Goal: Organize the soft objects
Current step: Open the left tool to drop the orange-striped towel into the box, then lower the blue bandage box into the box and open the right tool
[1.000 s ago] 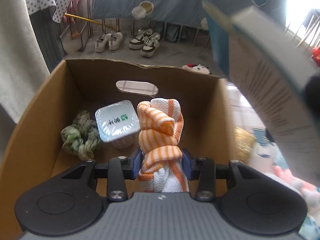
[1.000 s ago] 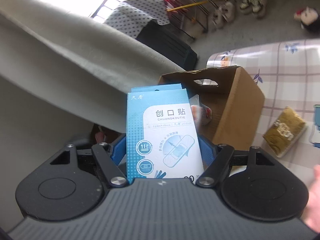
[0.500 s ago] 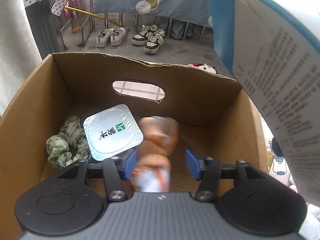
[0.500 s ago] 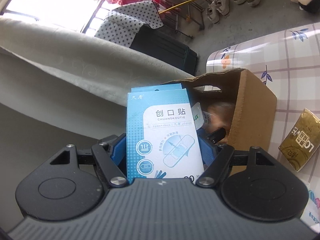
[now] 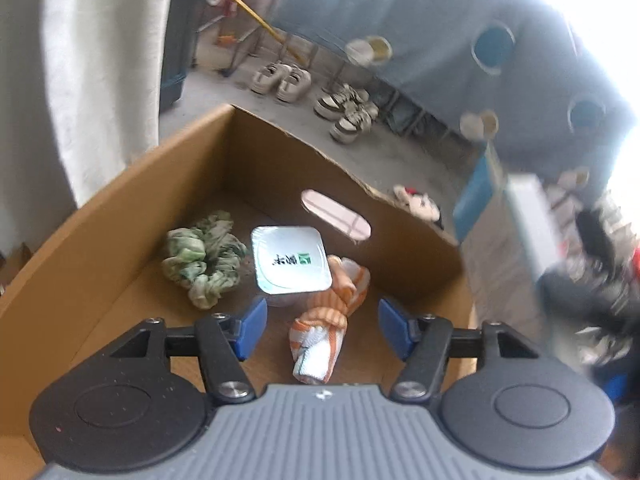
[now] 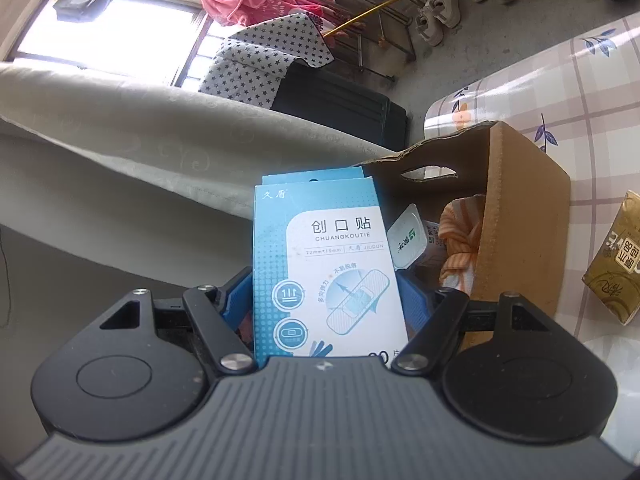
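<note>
Three things lie on the floor of the open brown cardboard box: one green patterned fabric scrunchie, one sealed white square cup with a foil lid and one knotted orange-and-white striped cloth. The scrunchie sits to the left, just beside the cup; the cloth lies to the cup's right, its upper end touching the cup. The foil lid bears a small green square logo and dark characters too blurred to read. One oval handle slot is cut in the far wall of the box.

Over the box, the left gripper has its two blue pads spread wide, pinching nothing; the cloth lies below and between them.

Held upright in the right gripper, whose pads are pressed against both sides of it, is one light-blue and white flat carton of adhesive bandages. Its front reads "创口贴", "CHUANGKOUTIE", "JIUDUN", with a drawing of a plaster and two round icons. The carton is outside the box, just beside its near wall.

One gold-brown packet with Chinese writing lies on the checked, flower-printed tablecloth, right of the box. Two pairs of pale sneakers and one plush toy rest on the floor beyond.
</note>
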### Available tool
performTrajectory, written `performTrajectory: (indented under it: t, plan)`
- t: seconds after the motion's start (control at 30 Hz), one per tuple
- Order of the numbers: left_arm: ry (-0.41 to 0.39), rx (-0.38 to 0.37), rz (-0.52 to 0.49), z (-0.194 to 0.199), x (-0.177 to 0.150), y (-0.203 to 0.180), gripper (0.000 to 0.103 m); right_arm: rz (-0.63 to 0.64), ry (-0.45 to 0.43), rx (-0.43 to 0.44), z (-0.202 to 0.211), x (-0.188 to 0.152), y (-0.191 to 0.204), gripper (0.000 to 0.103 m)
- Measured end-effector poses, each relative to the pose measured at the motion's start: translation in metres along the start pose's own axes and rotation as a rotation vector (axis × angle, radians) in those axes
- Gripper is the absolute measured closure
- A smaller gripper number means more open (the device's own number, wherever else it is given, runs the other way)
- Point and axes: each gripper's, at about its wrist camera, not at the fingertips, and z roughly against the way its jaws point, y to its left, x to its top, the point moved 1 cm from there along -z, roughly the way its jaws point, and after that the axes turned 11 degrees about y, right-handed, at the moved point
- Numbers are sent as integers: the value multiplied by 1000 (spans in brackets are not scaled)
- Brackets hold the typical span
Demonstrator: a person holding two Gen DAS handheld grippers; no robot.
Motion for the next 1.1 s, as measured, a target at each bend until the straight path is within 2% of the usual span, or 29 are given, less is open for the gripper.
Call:
performTrajectory:
  t: [0.03, 0.2, 0.53, 0.67, 0.87, 0.97, 1.1]
  plan:
    - [-2, -31, 18, 5, 1, 3, 34, 23, 6, -20, -2, -2, 3, 29]
    - [-28, -186, 103, 22, 8, 14, 29, 95, 31, -81, -13, -15, 12, 29]
    - [-39, -313, 123, 24, 3, 14, 29, 107, 17, -126, -19, -19, 14, 30]
    - [-42, -326, 84, 25, 1, 9, 29, 96, 10, -127, -20, -17, 13, 30]
    - [-74, -356, 24, 32, -8, 10, 29, 10, -23, -60, -15, -6, 2, 30]
    - [-104, -352, -52, 40, -14, 6, 29, -43, -26, -26, -11, 1, -5, 30]
    - [-128, -324, -216, 49, -27, -7, 29, -80, -10, 15, -5, 5, -9, 30]
